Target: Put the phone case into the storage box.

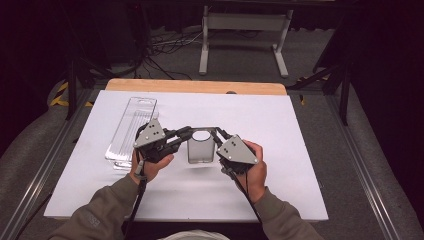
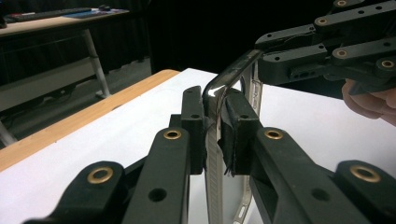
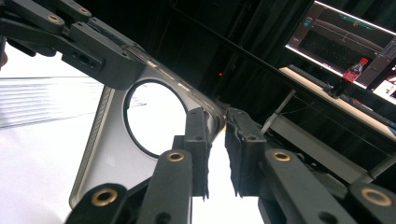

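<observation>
A clear phone case (image 1: 201, 150) with a round cutout stands upright over the middle of the white board, held by its top corners. My left gripper (image 1: 189, 131) comes in from the left and is shut on the case's top left corner. In the left gripper view its pads clamp the case's thin rim (image 2: 213, 186), with my left gripper (image 2: 215, 100) at the bent corner. My right gripper (image 1: 216, 132) comes in from the right. In the right gripper view the case (image 3: 116, 158) has its corner pinched between the tips of my right gripper (image 3: 223, 116).
A long clear plastic tray (image 1: 131, 131) lies on the left of the white board (image 1: 280, 190). The wooden table edge (image 1: 195, 86) runs along the far side, with a white stand (image 1: 245, 30) on the floor beyond. A bottle (image 3: 348, 74) stands on a far desk.
</observation>
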